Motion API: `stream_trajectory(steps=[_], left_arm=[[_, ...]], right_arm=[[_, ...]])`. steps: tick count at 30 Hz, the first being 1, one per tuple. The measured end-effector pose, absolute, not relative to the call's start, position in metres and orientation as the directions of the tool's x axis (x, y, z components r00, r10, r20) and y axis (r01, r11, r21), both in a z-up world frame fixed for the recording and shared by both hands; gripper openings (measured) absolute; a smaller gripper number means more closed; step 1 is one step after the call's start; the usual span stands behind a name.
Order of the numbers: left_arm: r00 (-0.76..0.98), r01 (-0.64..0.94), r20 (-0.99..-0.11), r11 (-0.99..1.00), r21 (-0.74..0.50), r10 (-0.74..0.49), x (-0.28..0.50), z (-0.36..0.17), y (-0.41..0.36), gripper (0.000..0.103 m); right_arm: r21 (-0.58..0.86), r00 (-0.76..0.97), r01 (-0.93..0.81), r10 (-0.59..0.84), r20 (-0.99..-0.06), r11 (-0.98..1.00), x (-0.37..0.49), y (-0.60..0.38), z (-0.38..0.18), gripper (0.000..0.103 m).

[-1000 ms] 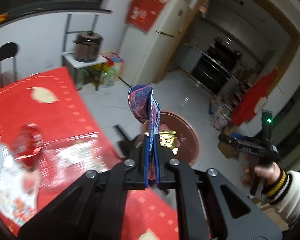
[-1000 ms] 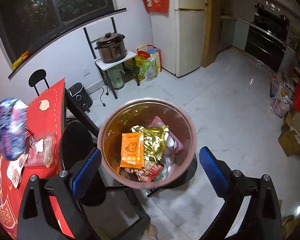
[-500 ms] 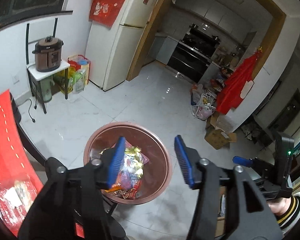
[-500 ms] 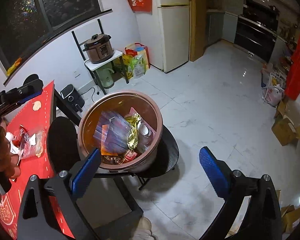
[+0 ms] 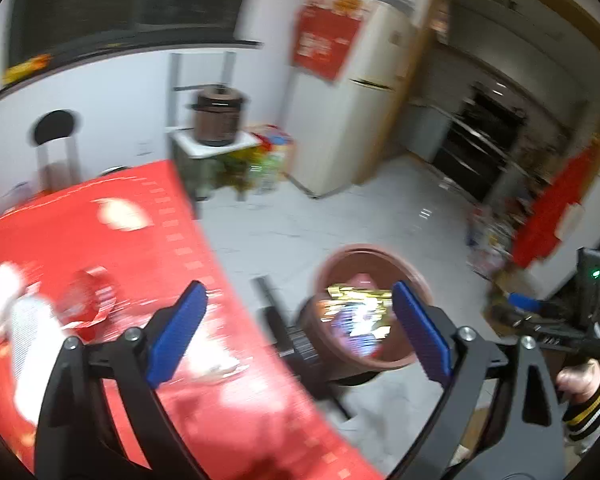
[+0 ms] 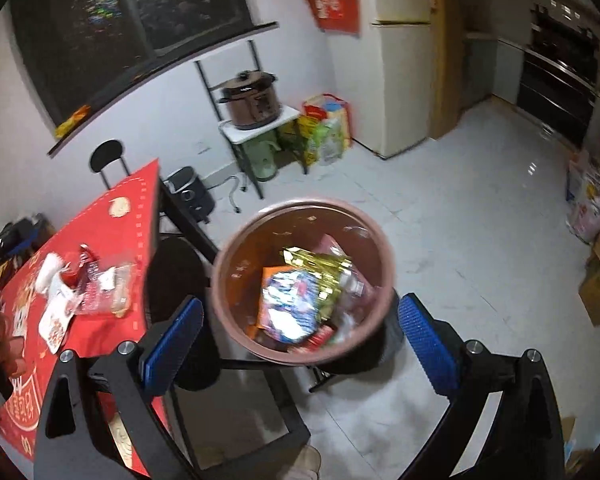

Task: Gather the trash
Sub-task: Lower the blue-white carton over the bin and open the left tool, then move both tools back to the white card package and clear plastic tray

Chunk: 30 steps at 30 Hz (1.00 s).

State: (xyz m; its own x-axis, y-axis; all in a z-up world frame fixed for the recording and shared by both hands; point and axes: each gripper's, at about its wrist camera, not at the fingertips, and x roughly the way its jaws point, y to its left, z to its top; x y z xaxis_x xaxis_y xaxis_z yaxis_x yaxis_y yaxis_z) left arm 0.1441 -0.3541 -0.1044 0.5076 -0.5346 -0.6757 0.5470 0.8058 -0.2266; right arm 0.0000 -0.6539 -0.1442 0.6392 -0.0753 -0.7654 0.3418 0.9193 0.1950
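While the left tongs (image 5: 298,330) are opening, empty, the right tongs (image 6: 298,346) hang spread above the wrapper-filled bin (image 6: 236,280).

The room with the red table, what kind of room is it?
Most likely a home dining area opening onto a kitchen: a tall fridge, a cooker pot on a small stand, and built-in ovens through the doorway.

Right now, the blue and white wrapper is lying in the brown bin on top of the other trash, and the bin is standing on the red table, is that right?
Not quite. The blue and white wrapper does lie in the brown bin on top of the other trash, but the bin stands on a black stool beside the red table, not on it. The right wrist view shows this.
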Motion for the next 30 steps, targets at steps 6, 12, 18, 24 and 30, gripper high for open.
stream_trajectory(steps=[6, 12, 18, 24, 30], left_arm=[[0.623, 0.302, -0.699, 0.933, -0.198, -0.350, 0.128, -0.107, -0.250, 0.097], [0.632, 0.135, -0.737, 0.971, -0.197, -0.237, 0.104, -0.124, -0.170, 0.097], [0.592, 0.062, -0.781, 0.978, -0.200, -0.197, 0.092, -0.154, -0.115, 0.097], [0.558, 0.066, -0.794, 0.967, -0.247, -0.241, 0.102, -0.177, -0.083, 0.097], [0.514, 0.105, -0.792, 0.941, -0.321, -0.328, 0.131, -0.199, -0.059, 0.089]], right_arm=[[0.205, 0.655, 0.219, 0.012, -0.756, 0.954, 0.030, -0.616, -0.140, 0.097], [0.202, 0.631, 0.120, 0.082, -0.771, 0.972, 0.058, -0.568, -0.146, 0.097], [0.184, 0.607, 0.052, 0.116, -0.787, 0.982, 0.080, -0.513, -0.150, 0.097], [0.134, 0.568, 0.016, 0.101, -0.817, 0.991, 0.099, -0.460, -0.156, 0.097], [0.133, 0.549, 0.011, 0.106, -0.829, 0.991, 0.115, -0.419, -0.162, 0.097]])
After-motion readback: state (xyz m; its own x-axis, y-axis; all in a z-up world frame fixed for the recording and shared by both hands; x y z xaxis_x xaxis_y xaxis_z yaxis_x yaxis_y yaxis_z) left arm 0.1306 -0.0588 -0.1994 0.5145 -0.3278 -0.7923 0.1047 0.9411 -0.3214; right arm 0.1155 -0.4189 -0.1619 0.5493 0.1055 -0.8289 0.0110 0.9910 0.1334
